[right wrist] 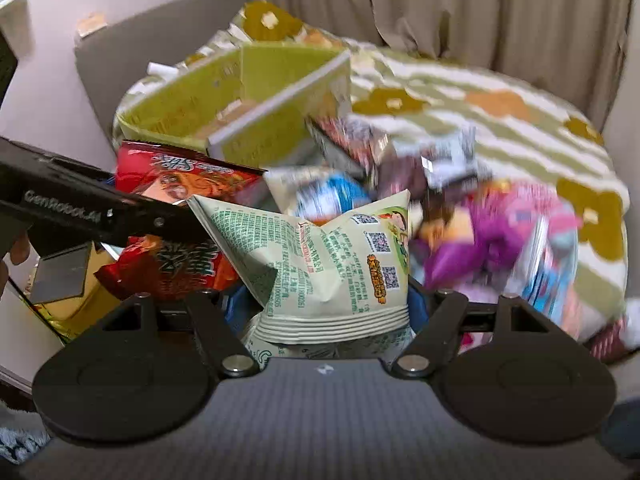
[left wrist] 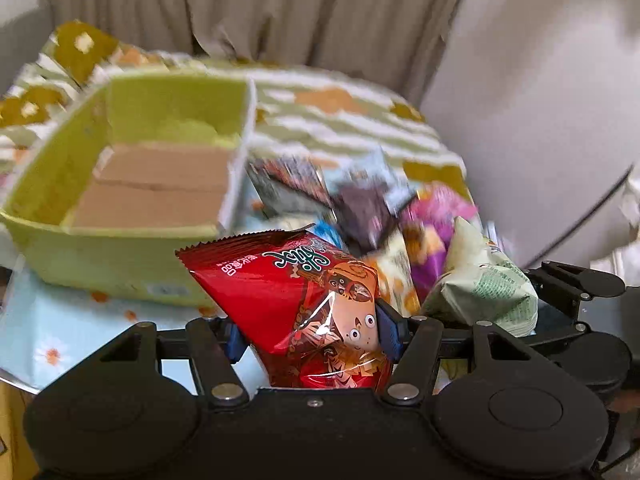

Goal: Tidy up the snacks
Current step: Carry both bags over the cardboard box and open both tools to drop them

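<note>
My left gripper [left wrist: 312, 336] is shut on a red snack bag [left wrist: 304, 296] and holds it up in front of a lime-green divided bin [left wrist: 120, 240]. The bin holds tan flat packs [left wrist: 160, 188] in its near compartment. My right gripper [right wrist: 328, 312] is shut on a pale green snack bag [right wrist: 320, 260], which also shows in the left wrist view [left wrist: 480, 284]. The red bag and the left gripper [right wrist: 80, 208] show at the left of the right wrist view. A blurred pile of loose snack packs [right wrist: 480, 216] lies on the surface beyond both grippers.
The snacks and bin sit on a flower-patterned green, white and orange cloth [right wrist: 480, 120]. Beige curtains [left wrist: 320, 12] hang behind. A grey seat back [right wrist: 160, 44] stands at the left. The surface edge curves round at the right.
</note>
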`<state>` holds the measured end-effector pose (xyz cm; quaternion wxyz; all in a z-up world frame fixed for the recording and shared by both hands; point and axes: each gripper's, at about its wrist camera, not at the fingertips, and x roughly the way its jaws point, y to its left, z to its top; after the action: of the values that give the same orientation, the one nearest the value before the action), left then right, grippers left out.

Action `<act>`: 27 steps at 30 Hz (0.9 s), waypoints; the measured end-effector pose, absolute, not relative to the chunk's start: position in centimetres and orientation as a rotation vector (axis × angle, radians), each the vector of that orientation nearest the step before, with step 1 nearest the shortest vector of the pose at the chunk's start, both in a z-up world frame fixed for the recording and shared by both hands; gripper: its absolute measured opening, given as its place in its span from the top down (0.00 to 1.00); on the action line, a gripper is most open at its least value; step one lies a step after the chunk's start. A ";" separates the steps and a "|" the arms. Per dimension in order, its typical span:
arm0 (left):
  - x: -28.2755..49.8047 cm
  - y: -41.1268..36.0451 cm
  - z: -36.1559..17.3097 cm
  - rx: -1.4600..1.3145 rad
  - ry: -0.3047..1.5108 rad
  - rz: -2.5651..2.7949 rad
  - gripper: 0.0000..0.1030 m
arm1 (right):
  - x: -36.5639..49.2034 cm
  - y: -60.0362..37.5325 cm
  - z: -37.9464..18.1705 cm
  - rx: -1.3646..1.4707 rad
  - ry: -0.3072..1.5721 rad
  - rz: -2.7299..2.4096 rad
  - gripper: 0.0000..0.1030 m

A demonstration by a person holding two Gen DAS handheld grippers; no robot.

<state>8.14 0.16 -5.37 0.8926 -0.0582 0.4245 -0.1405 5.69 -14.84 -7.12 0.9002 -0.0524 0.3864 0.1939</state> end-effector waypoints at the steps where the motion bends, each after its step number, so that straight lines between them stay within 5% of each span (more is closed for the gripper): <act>1: 8.1 0.6 -4.6 -0.122 0.858 -0.276 0.37 | 6.1 -14.7 -6.5 -0.117 0.786 0.408 0.14; 13: 14.9 7.6 1.4 -0.088 0.673 -0.150 0.36 | 13.9 -9.4 1.7 -0.059 0.637 0.419 0.14; 27: 30.2 15.7 -4.6 -0.105 0.854 -0.249 0.36 | 28.8 0.2 2.2 0.016 0.735 0.259 0.14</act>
<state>30.18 15.65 -4.57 0.9013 -0.0507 0.4129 -0.1206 28.78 0.24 2.24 0.9250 0.0080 0.3584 0.1261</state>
